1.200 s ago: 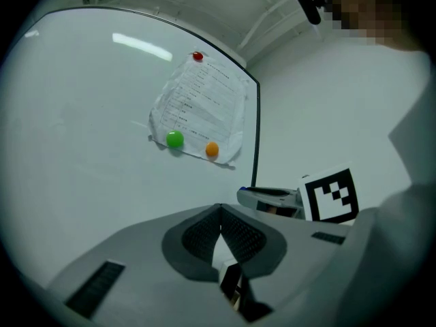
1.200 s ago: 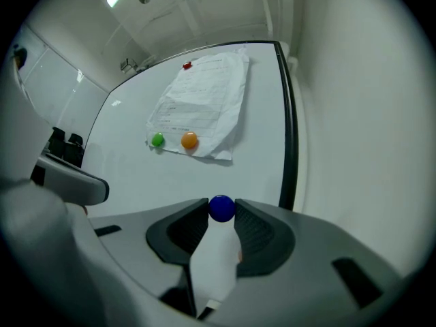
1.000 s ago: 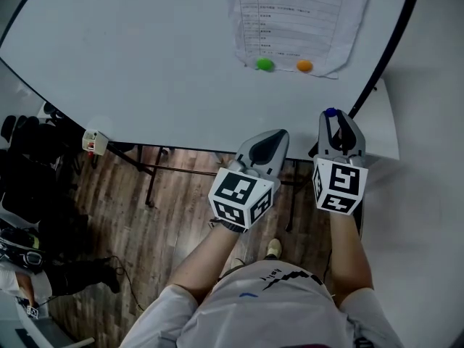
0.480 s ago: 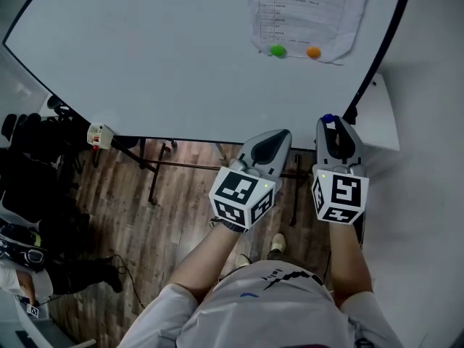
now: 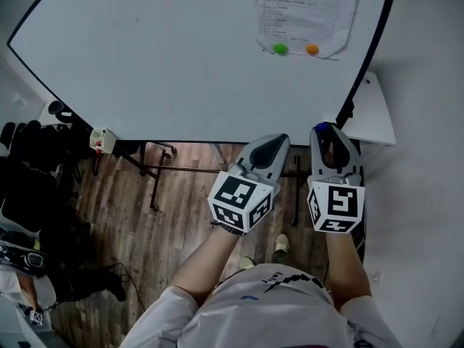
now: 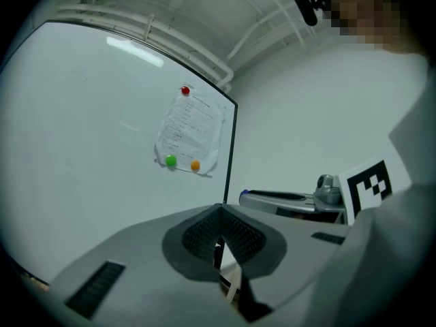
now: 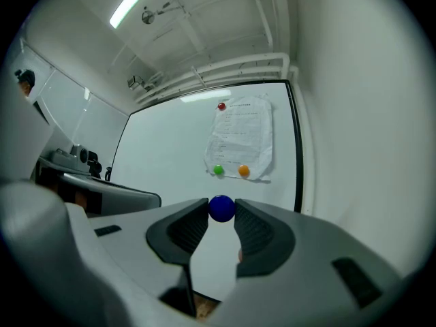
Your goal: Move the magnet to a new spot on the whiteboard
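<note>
Blue magnet (image 5: pixel 323 128) showed in the head view as a small dot at the tip of the right gripper (image 5: pixel 330 132), low and to the right of the whiteboard (image 5: pixel 167 56). From that angle it was too small to tell how it was held. The left gripper (image 5: pixel 278 139) was just beside the right one, both pointing toward the board, with wooden floor (image 5: pixel 181 209) beneath them. High on the board's right side hung a sheet of paper (image 5: pixel 308 6), pinned along its bottom edge by a green magnet (image 5: pixel 280 48) and an orange magnet (image 5: pixel 312 49) side by side.

In the left gripper view, the left gripper's jaws stood together at their tips with nothing between them. Beyond them the whiteboard filled the left of the picture. The sheet of paper hung near the board's right edge, with a red magnet (image 6: pixel 185 90) at its top and the green and orange ones at its bottom. The right gripper lay level at the right, alongside.

In the right gripper view, the jaws stood fairly wide and clamped the blue magnet between the two pad tips, one pad on each side of the ball. The magnet was in the air, apart from the board, and appeared below the green and orange magnets on the paper. The left gripper's grey body reached in from the left edge.
</note>
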`<action>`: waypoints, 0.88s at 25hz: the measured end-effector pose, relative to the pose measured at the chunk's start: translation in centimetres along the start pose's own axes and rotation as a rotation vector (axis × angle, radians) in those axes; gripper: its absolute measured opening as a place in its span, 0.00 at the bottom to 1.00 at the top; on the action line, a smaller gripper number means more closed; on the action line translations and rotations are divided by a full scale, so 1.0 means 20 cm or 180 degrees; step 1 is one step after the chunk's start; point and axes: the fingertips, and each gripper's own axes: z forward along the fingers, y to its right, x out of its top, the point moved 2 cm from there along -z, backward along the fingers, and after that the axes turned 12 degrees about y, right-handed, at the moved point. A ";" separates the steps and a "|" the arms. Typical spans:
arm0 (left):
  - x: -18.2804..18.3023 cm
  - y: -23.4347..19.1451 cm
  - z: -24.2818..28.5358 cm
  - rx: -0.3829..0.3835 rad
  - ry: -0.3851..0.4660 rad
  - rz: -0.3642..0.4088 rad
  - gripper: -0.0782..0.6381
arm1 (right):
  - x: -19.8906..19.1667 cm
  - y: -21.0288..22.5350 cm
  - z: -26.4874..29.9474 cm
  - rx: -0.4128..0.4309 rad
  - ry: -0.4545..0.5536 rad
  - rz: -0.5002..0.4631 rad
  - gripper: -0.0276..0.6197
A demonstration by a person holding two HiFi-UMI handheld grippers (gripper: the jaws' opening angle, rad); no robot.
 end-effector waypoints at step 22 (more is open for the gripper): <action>0.12 0.04 -0.06 -0.0010 0.0131 -0.0050 0.12 | 0.12 -0.06 -0.06 0.0028 0.0094 -0.0055 0.24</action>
